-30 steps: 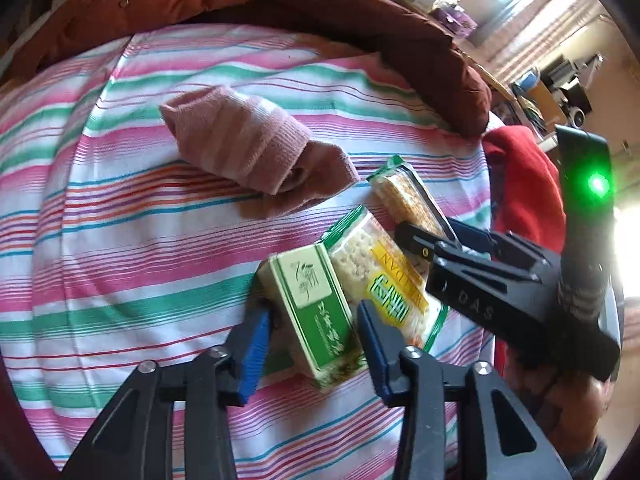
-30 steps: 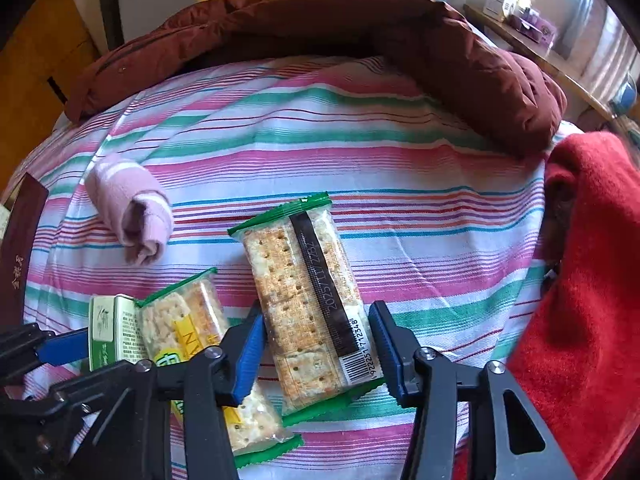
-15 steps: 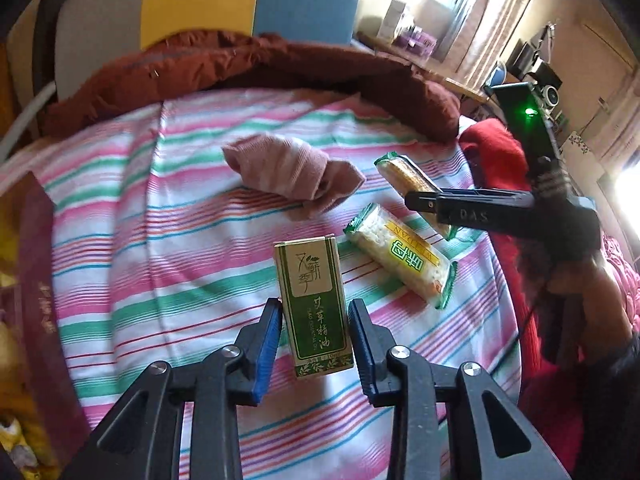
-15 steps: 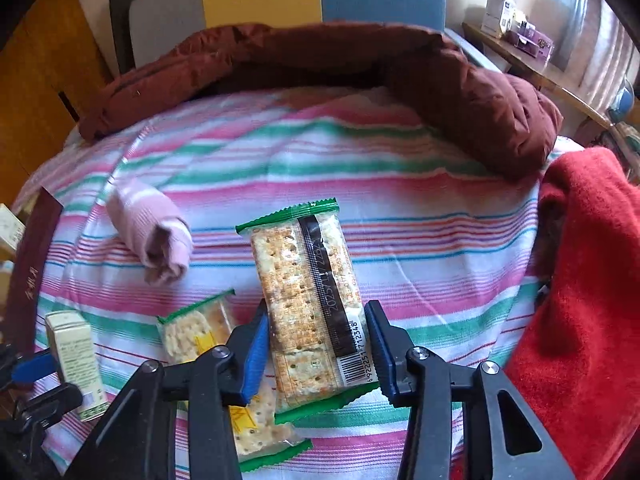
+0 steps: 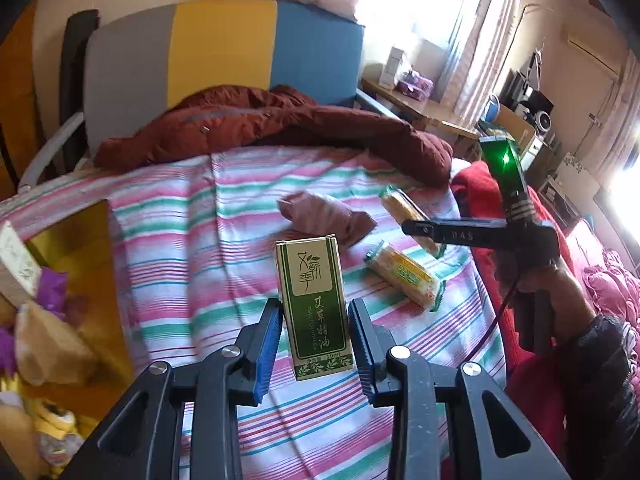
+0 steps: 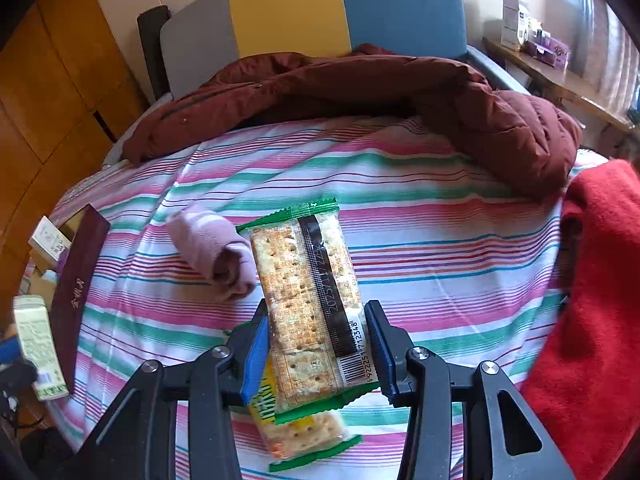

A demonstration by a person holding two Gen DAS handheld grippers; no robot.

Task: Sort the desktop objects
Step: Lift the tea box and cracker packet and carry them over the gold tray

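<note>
My left gripper (image 5: 314, 332) is shut on a green oil box (image 5: 312, 300) and holds it upright above the striped cloth (image 5: 192, 248); the box also shows at the left edge of the right wrist view (image 6: 38, 348). My right gripper (image 6: 316, 348) is shut on a cracker packet (image 6: 308, 300) with a barcode, lifted off the cloth; the packet also shows in the left wrist view (image 5: 404, 212). A second cracker packet (image 5: 404, 276) with a yellow label lies on the cloth, also seen under the right gripper (image 6: 296, 432). A rolled pink sock (image 5: 324, 216) (image 6: 212, 248) lies mid-cloth.
A maroon jacket (image 5: 280, 124) lies across the far side of the cloth. A red blanket (image 6: 592, 300) is at the right. A dark red box (image 6: 76, 292) and a yellow container (image 5: 72, 264) with assorted items sit at the left edge.
Both grippers have risen and pulled back from the cloth, each carrying its item. The left gripper has closed on the green box and stood it upright; the view has widened.
</note>
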